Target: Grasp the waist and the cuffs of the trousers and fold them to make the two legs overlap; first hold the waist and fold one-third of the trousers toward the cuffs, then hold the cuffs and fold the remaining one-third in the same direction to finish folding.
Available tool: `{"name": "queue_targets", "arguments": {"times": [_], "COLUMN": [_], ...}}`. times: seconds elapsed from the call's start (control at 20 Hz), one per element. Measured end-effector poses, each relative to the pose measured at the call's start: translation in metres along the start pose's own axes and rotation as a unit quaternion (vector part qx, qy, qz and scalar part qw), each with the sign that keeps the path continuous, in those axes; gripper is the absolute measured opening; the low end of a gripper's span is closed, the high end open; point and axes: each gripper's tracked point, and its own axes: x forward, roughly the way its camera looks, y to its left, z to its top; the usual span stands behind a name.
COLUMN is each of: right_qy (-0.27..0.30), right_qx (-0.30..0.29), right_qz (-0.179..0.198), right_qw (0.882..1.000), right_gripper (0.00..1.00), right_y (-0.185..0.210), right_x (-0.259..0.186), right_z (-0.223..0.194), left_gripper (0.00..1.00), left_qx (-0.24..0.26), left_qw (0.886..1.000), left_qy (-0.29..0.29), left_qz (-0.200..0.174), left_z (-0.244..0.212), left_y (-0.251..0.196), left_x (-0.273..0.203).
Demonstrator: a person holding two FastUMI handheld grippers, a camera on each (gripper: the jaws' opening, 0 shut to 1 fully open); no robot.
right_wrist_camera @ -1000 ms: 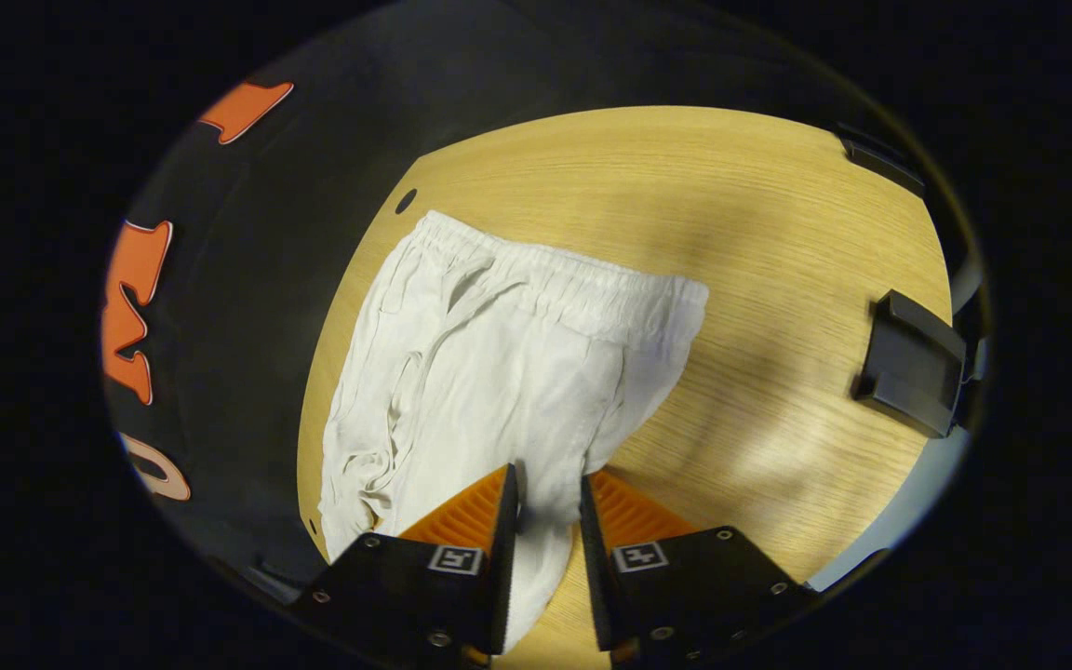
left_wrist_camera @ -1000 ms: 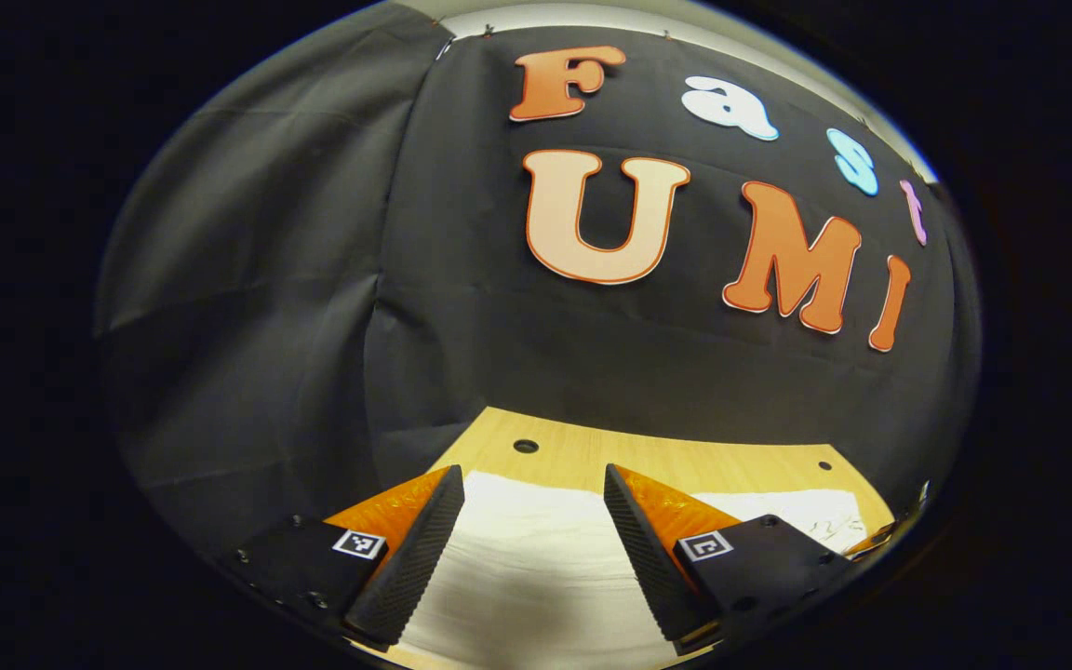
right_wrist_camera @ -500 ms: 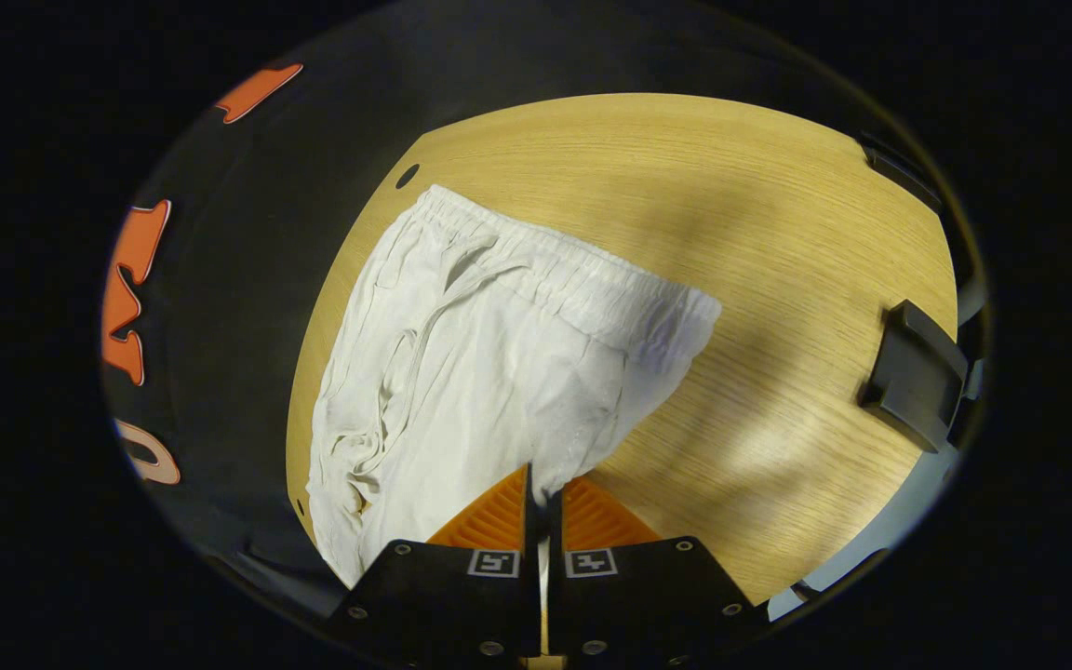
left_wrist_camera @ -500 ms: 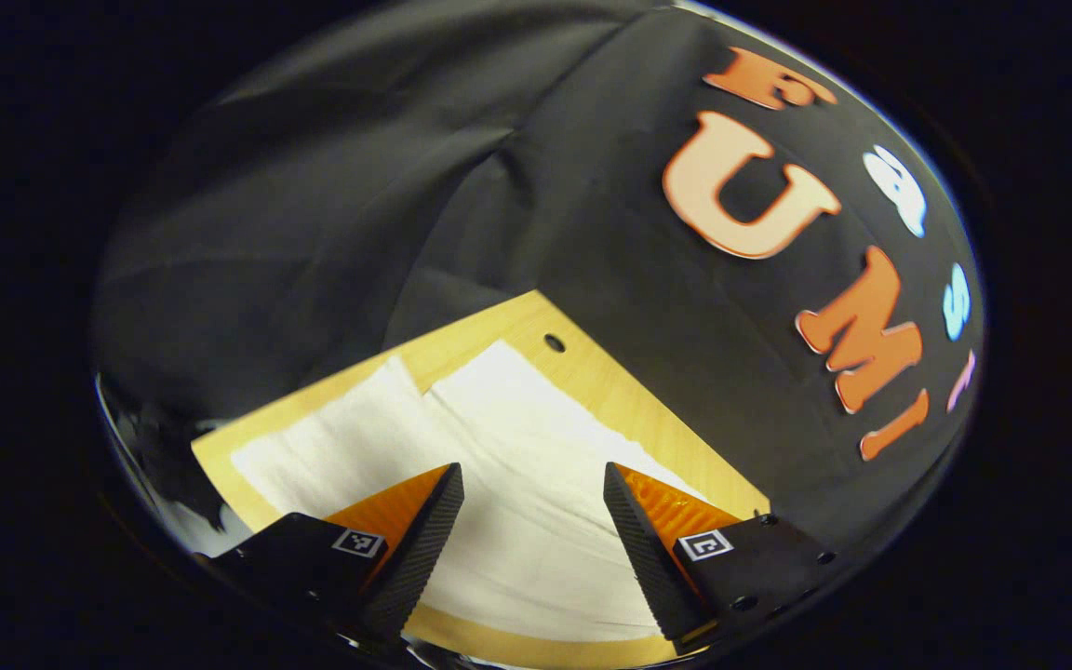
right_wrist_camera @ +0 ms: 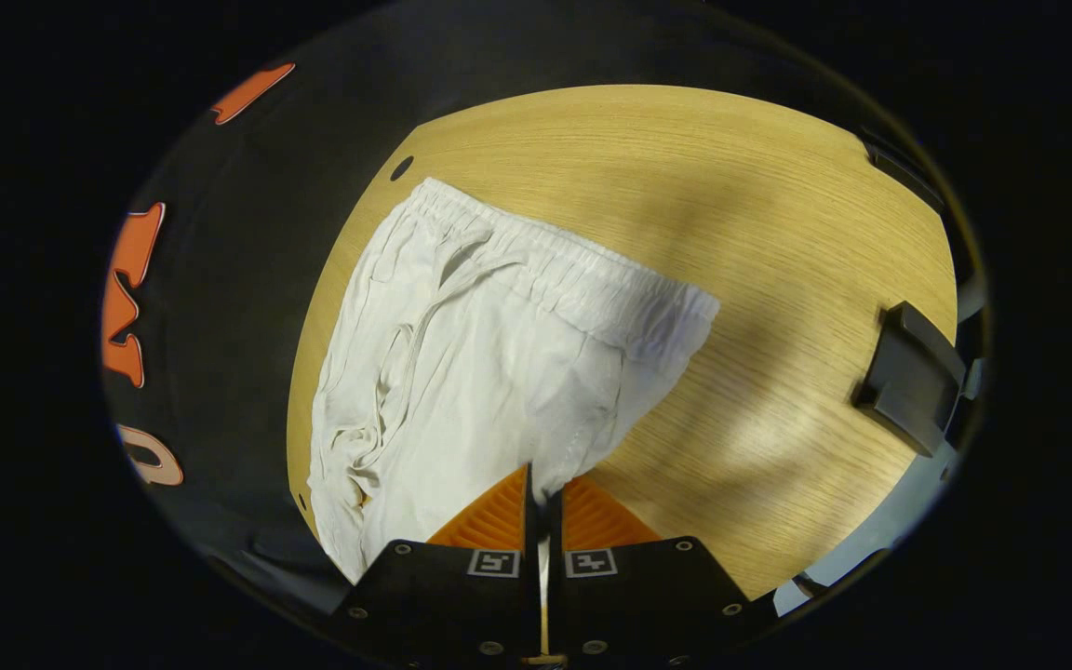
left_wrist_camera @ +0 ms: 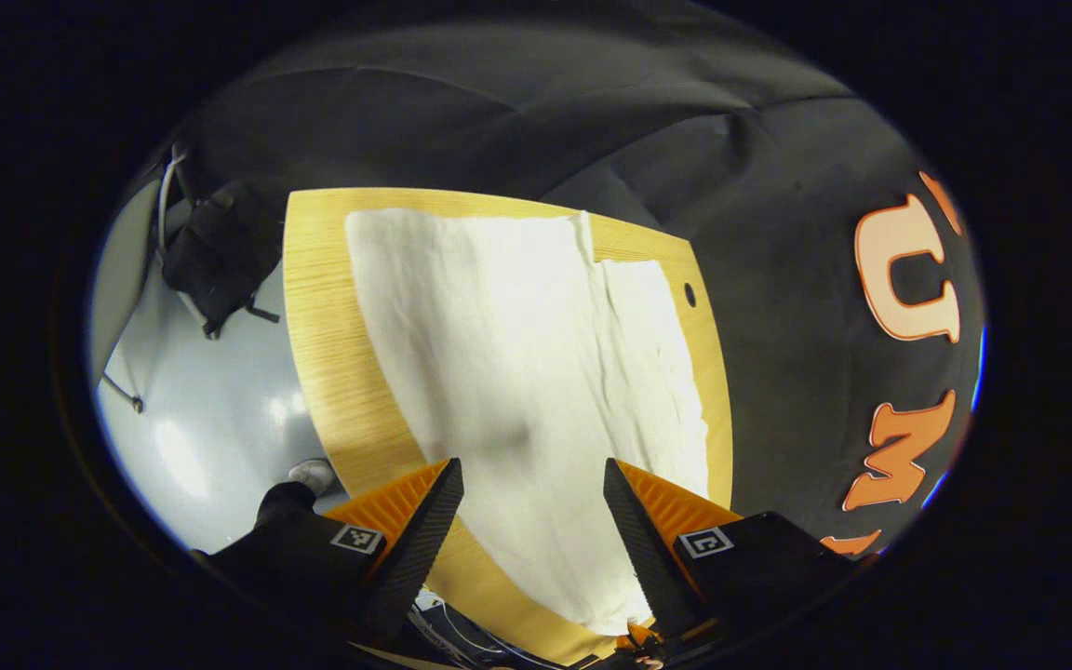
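Right hand-held gripper (right_wrist_camera: 542,489) pinches the white trousers (right_wrist_camera: 489,344); left hand-held gripper (left_wrist_camera: 532,502) hovers wide open above them.

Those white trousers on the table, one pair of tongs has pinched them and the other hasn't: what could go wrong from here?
1. The right tongs pinch only a narrow bit of the trousers near the lower edge; the cloth may slip out when lifted.
2. The left tongs hang open above the legs, gripping nothing, so a one-sided pull could drag the trousers askew.
3. The legs lie near the table edge and might slide off.
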Motion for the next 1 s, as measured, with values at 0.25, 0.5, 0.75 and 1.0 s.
{"name": "queue_targets", "arguments": {"times": [0.25,0.5,0.75,1.0], "right_qy": [0.005,0.009,0.011,0.014], "right_qx": [0.0,0.006,0.015,0.018], "right_qz": [0.0,0.002,0.005,0.007], "right_qw": [1.0,1.0,1.0,1.0], "right_gripper": [0.04,0.04,0.04,0.04], "right_y": [0.0,0.0,0.0,-0.001], "right_x": [-0.001,-0.002,-0.002,-0.001], "right_z": [0.001,0.001,0.002,0.001], "left_gripper": [0.99,0.99,1.0,0.9], "left_qx": [-0.023,-0.063,-0.065,-0.055], "left_qw": [0.999,0.997,0.998,0.998], "left_qy": [0.002,0.013,0.009,0.019], "left_qz": [0.04,0.036,0.025,0.029], "left_z": [-0.009,-0.016,-0.009,-0.001], "left_y": [0.04,0.042,0.036,0.024], "left_x": [0.02,0.025,0.03,0.055]}}
